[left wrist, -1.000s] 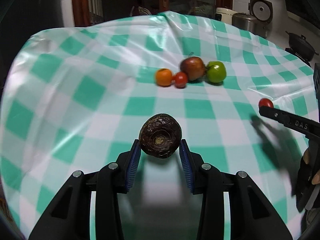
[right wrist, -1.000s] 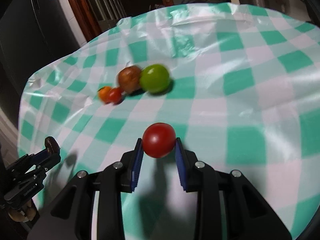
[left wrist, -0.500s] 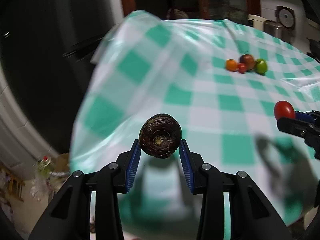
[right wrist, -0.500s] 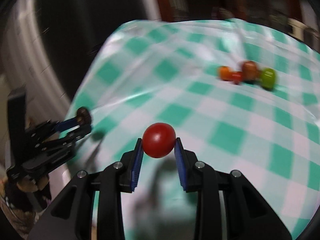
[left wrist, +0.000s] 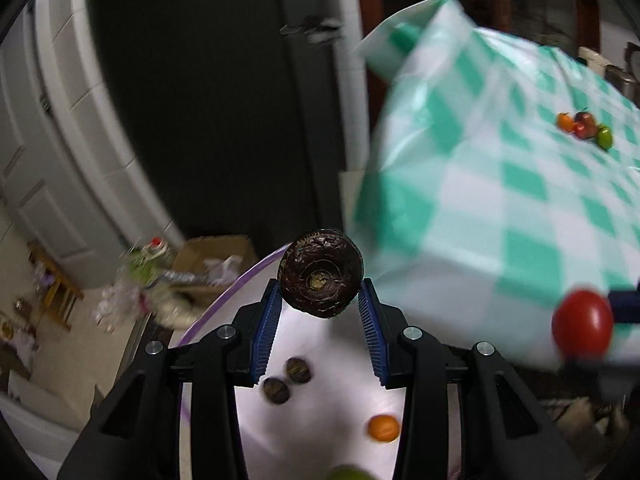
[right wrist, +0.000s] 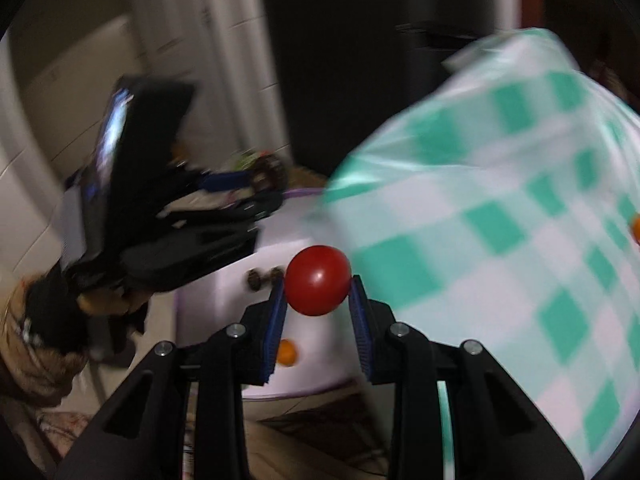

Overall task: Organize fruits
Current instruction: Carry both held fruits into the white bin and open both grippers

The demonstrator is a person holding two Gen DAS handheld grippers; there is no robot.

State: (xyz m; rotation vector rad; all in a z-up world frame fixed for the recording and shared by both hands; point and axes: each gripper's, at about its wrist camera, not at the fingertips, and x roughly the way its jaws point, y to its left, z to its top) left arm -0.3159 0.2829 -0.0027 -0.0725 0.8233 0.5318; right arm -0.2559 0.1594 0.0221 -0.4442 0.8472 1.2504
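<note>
We find the left claw [left wrist: 320, 322] pinching a dark wrinkled fruit [left wrist: 321, 273] and the right claw [right wrist: 318, 312] pinching a red tomato [right wrist: 318, 280], both beyond the tabletop [left wrist: 500, 200] corner, above a white basin [left wrist: 320, 408] already holding fruit, presumably for sorting.

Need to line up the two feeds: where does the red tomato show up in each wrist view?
Left wrist: red tomato at the right edge, low, held by the right gripper.
Right wrist: red tomato centre frame, pinched between the blue pads.
Shared landmark: the small orange fruit in the white basin.
</note>
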